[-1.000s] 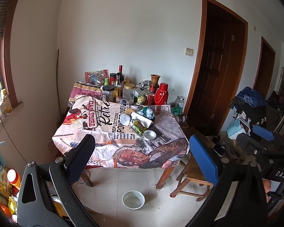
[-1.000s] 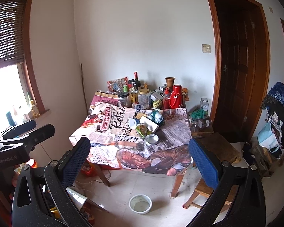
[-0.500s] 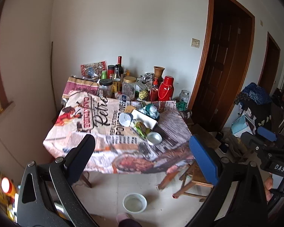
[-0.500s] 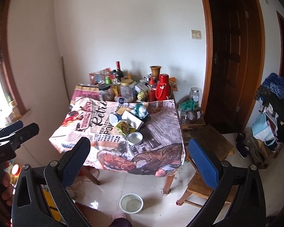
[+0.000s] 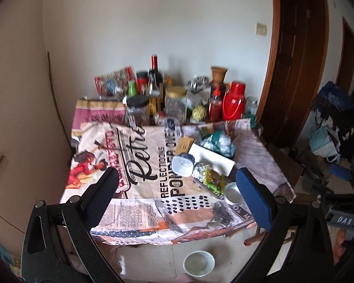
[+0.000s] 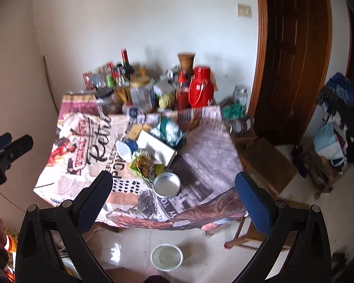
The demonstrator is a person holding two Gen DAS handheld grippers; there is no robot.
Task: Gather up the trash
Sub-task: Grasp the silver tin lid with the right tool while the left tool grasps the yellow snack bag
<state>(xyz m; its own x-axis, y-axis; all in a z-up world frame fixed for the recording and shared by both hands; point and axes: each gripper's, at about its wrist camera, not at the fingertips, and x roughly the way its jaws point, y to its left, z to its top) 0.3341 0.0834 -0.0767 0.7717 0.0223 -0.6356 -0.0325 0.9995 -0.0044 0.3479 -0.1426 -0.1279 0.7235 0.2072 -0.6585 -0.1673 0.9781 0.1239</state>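
A table under a printed newspaper-style cloth holds a heap of trash in its middle: a tipped white and blue cup, a green-yellow snack wrapper, a white box, a crumpled teal and foil bag and a round tin lid. My left gripper is open and empty, short of the table's near edge. My right gripper is open and empty, also short of the table.
Bottles, jars and a red thermos crowd the table's far edge against the wall. A white bowl sits on the floor in front. Wooden stools stand to the right, near a dark door.
Both grippers have moved forward toward the table, which now looks larger and nearer. Both stay open and empty.
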